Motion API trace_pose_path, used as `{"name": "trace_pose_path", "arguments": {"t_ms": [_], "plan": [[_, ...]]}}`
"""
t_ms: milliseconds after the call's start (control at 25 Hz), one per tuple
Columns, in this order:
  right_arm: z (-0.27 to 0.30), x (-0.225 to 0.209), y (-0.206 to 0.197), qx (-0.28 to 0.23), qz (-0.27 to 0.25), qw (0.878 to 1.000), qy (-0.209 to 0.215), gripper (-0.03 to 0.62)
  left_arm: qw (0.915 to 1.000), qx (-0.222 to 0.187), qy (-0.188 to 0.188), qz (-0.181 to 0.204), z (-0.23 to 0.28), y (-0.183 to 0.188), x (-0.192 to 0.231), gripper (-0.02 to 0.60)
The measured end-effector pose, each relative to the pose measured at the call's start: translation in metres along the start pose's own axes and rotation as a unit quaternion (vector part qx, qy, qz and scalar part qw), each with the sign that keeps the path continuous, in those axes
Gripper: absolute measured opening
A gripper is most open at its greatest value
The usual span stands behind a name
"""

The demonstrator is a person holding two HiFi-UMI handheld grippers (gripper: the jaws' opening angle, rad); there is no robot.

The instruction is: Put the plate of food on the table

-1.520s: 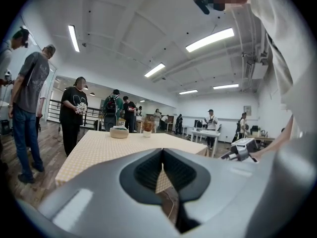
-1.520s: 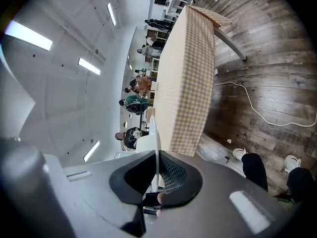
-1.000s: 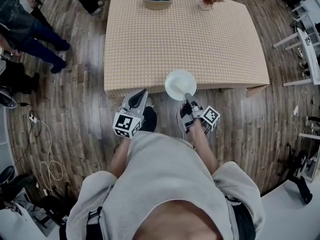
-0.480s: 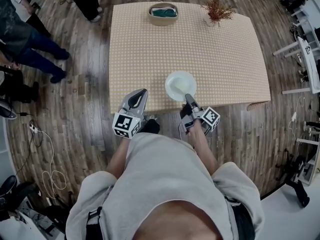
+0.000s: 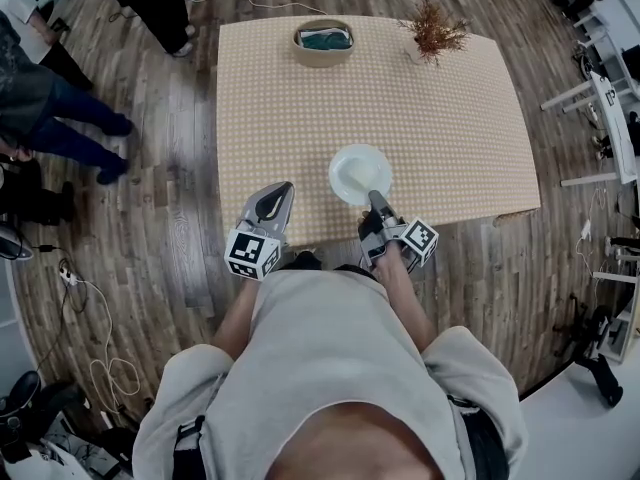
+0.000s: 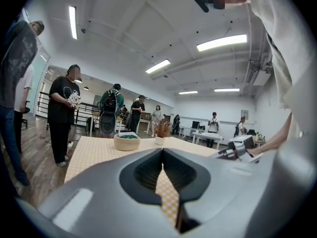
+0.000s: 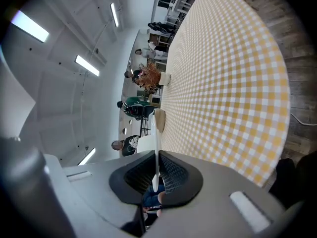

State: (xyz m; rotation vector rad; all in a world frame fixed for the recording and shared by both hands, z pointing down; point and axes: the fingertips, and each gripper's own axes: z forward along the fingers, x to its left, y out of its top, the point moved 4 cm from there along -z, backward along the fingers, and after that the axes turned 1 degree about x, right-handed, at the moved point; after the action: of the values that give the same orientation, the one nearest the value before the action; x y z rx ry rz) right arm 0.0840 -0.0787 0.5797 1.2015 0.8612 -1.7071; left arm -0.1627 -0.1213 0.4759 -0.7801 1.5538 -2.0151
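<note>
A white plate [image 5: 358,171] with a pale bit of food on it hangs over the near part of the table [image 5: 300,118], which wears a yellow checked cloth. My right gripper [image 5: 375,200] is shut on the plate's near rim. In the right gripper view the plate [image 7: 155,133] shows edge-on between the ribbed pads, with my right gripper [image 7: 156,158] clamped on it. My left gripper [image 5: 279,192] hovers at the table's near edge, left of the plate. The jaws of my left gripper [image 6: 161,153] meet at their tips with nothing between them.
A round basket [image 5: 322,39] with green cloth and a small vase of dried plants [image 5: 435,30] stand at the table's far edge. People [image 5: 45,108] stand on the wooden floor to the left. Cables [image 5: 100,358] lie at lower left and white furniture [image 5: 610,108] at the right.
Both grippers and the plate have moved forward: the plate, which was at the table's near edge, is now over the cloth. The person has stepped closer to the table.
</note>
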Motion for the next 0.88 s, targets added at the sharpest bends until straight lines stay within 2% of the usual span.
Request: {"name": "trace_pose_path", "arguments": {"t_ms": [520, 880], "plan": [[0.006, -0.001, 0.004, 0.010, 0.006, 1.000, 0.002, 0.018, 0.9999, 0.005, 0.010, -0.002, 0.002, -0.003, -0.002, 0.009], [-0.002, -0.001, 0.050, 0.027, 0.011, 1.000, 0.009, 0.017, 0.9996, 0.006, 0.027, 0.005, 0.036, 0.008, -0.028, 0.009]]}}
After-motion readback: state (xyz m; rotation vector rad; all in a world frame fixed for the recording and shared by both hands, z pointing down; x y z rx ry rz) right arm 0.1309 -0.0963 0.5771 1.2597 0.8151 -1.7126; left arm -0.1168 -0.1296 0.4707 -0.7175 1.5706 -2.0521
